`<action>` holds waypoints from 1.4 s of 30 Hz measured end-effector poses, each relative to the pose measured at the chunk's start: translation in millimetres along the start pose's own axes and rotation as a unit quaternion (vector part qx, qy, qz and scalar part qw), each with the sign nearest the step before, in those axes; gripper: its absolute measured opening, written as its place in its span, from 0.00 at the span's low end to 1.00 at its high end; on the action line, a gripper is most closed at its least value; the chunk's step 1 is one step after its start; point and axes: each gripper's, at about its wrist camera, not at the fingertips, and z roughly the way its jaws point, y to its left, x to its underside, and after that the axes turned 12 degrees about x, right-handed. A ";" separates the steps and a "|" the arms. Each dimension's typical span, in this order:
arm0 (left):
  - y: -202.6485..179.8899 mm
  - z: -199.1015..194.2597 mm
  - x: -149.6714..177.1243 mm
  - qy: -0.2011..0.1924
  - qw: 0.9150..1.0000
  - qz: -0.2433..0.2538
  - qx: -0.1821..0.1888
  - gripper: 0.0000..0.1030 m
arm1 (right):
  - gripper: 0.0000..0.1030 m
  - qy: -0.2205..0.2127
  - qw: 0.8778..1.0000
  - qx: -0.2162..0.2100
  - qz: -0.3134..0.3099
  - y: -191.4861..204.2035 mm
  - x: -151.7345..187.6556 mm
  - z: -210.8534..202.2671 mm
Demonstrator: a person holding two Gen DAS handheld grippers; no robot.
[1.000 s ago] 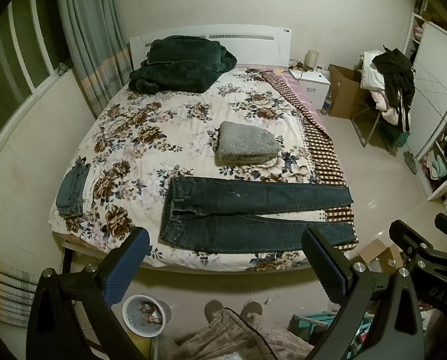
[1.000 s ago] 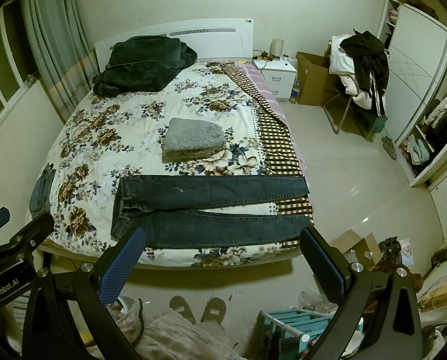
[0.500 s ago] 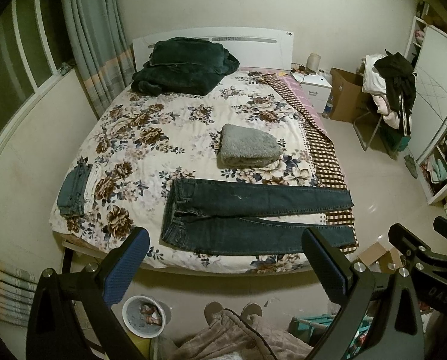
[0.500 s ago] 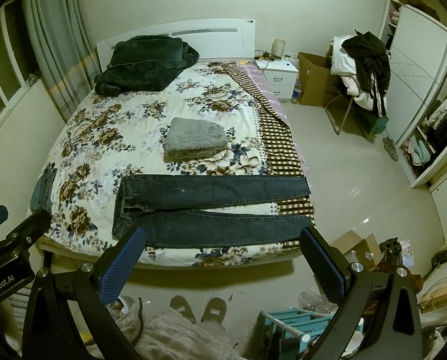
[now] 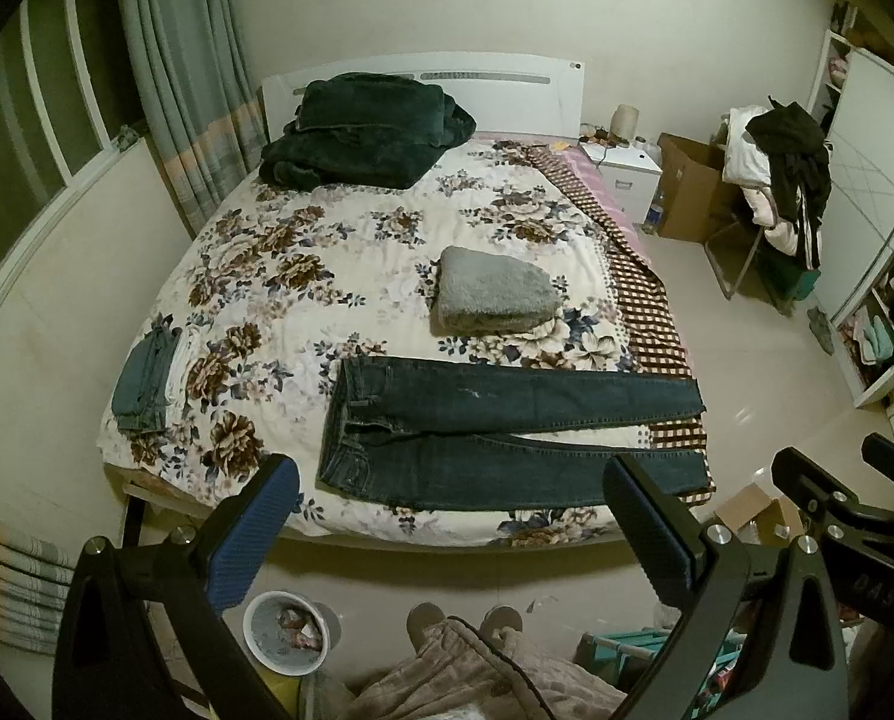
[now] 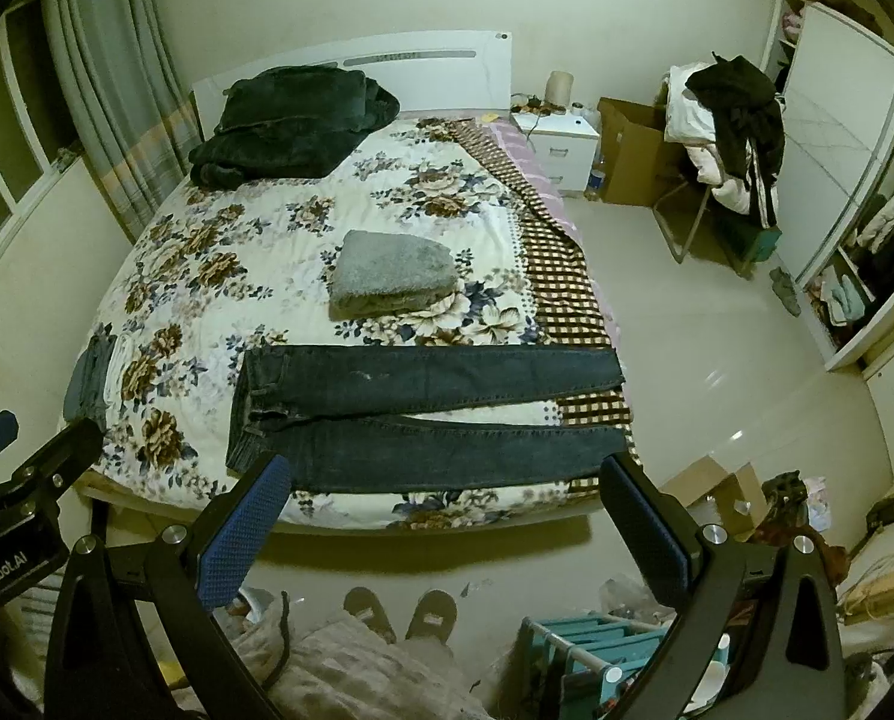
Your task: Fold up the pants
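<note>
Dark blue jeans [image 5: 495,420] lie flat across the near end of a floral bed [image 5: 303,276], waistband to the left, both legs stretched right. They also show in the right wrist view [image 6: 423,408]. My left gripper [image 5: 447,498] is open and empty, held in the air above the floor, short of the bed's near edge. My right gripper [image 6: 441,498] is also open and empty, at about the same height, to the right of the left one.
A folded grey blanket [image 5: 495,294] lies mid-bed behind the jeans. A dark green blanket [image 5: 363,132] sits at the headboard. Small folded clothes [image 5: 144,381] lie at the bed's left edge. A bin [image 5: 288,630] and the person's slippers [image 6: 402,612] are on the floor below.
Both views have shifted slightly, so the bed and jeans sit a little lower in frame. The jeans have not moved. Both grippers stay open.
</note>
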 end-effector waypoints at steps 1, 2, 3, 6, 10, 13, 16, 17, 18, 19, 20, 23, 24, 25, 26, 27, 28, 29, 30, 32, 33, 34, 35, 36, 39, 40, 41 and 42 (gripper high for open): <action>-0.2 -0.6 -1.7 0.001 1.000 -0.001 -0.001 1.00 | 1.00 0.001 1.000 -0.001 0.000 2.3 -1.3 -1.9; -1.1 0.0 -2.7 0.001 1.000 -0.001 -0.001 1.00 | 1.00 0.002 1.000 -0.002 -0.001 4.1 -3.1 -3.6; -2.5 0.7 -4.9 0.002 1.000 -0.003 -0.002 1.00 | 1.00 0.003 1.000 -0.003 -0.001 5.8 -5.0 -4.9; -6.4 6.4 -6.7 0.005 1.000 -0.004 -0.005 1.00 | 1.00 0.008 1.000 -0.009 0.000 7.0 -7.0 -1.8; -8.2 27.8 -9.0 -0.002 1.000 -0.006 -0.024 1.00 | 1.00 0.011 1.000 -0.011 0.001 -1.9 -6.8 32.1; -2.1 44.9 -8.7 -0.012 0.999 -0.014 -0.040 1.00 | 1.00 0.008 1.000 -0.008 0.007 -4.8 -16.6 50.0; 2.0 71.3 -18.1 -0.020 0.998 -0.020 -0.058 1.00 | 1.00 0.009 1.000 -0.004 0.016 -11.0 -28.5 75.7; 3.0 79.3 -19.4 -0.023 0.997 -0.020 -0.064 1.00 | 1.00 0.010 1.000 -0.002 0.019 -12.3 -34.0 86.9; 4.5 92.8 -22.0 -0.024 0.997 -0.019 -0.073 1.00 | 1.00 0.014 1.000 0.001 0.019 -13.1 -40.2 99.1; 6.1 99.8 -22.1 -0.023 0.997 -0.018 -0.078 1.00 | 1.00 0.018 1.000 -0.001 0.019 -15.1 -47.0 111.6; 8.2 110.3 -22.9 -0.022 0.996 -0.018 -0.083 1.00 | 1.00 0.022 1.000 -0.001 0.018 -15.4 -53.7 124.5; 14.2 147.7 -31.1 -0.010 0.995 -0.021 -0.094 1.00 | 1.00 0.034 0.999 0.015 0.007 -11.5 -72.0 173.5; 16.3 162.6 -34.3 -0.002 0.995 -0.023 -0.094 1.00 | 1.00 0.043 0.999 0.019 0.006 -9.6 -76.8 190.8; 18.8 174.4 -36.6 0.003 0.995 -0.024 -0.093 1.00 | 1.00 0.055 0.998 0.019 0.005 -7.2 -82.8 210.3; 21.9 192.5 -40.4 0.011 0.995 -0.024 -0.097 1.00 | 1.00 0.071 0.997 0.021 0.006 -4.1 -87.3 230.6; 24.3 204.0 -43.0 0.017 0.994 -0.023 -0.101 1.00 | 1.00 0.089 0.996 0.019 0.008 -0.8 -92.0 253.6; 27.2 222.2 -47.0 0.026 0.994 -0.019 -0.105 1.00 | 1.00 0.103 0.994 0.018 0.012 0.0 -94.6 275.4; 30.7 238.7 -50.4 0.035 0.993 -0.017 -0.108 1.00 | 1.00 0.121 0.992 0.019 0.016 2.2 -98.2 298.9; 33.0 251.3 -52.3 0.043 0.993 -0.016 -0.112 1.00 | 1.00 0.138 0.990 0.015 0.023 4.3 -101.9 323.3; 40.7 283.0 -58.2 0.060 0.991 -0.012 -0.118 1.00 | 1.00 0.171 0.984 0.020 0.038 10.0 -109.3 374.1; 45.6 303.0 -62.6 0.071 0.990 -0.010 -0.122 1.00 | 1.00 0.182 0.982 0.021 0.043 11.5 -112.9 396.7; 49.5 321.3 -66.8 0.082 0.989 -0.008 -0.123 1.00 | 1.00 0.196 0.979 0.022 0.050 14.0 -116.6 420.6; 55.3 342.3 -71.3 0.093 0.988 -0.007 -0.123 1.00 | 1.00 0.215 0.974 0.025 0.062 17.8 -121.9 451.2; 59.0 357.4 -75.2 0.101 0.987 -0.006 -0.125 1.00 | 1.00 0.229 0.970 0.025 0.070 20.0 -125.4 473.2; 73.3 421.1 -86.8 0.134 0.982 0.011 -0.130 1.00 | 1.00 0.281 0.953 0.024 0.111 29.2 -135.1 552.3; 76.0 440.3 -88.9 0.140 0.981 0.021 -0.132 1.00 | 1.00 0.296 0.946 0.026 0.126 31.9 -137.9 581.8; 78.8 455.8 -91.4 0.146 0.980 0.031 -0.134 1.00 | 1.00 0.309 0.941 0.029 0.139 33.0 -138.9 604.1; 80.5 479.2 -93.2 0.154 0.978 0.048 -0.135 1.00 | 1.00 0.328 0.930 0.033 0.160 35.0 -139.1 637.7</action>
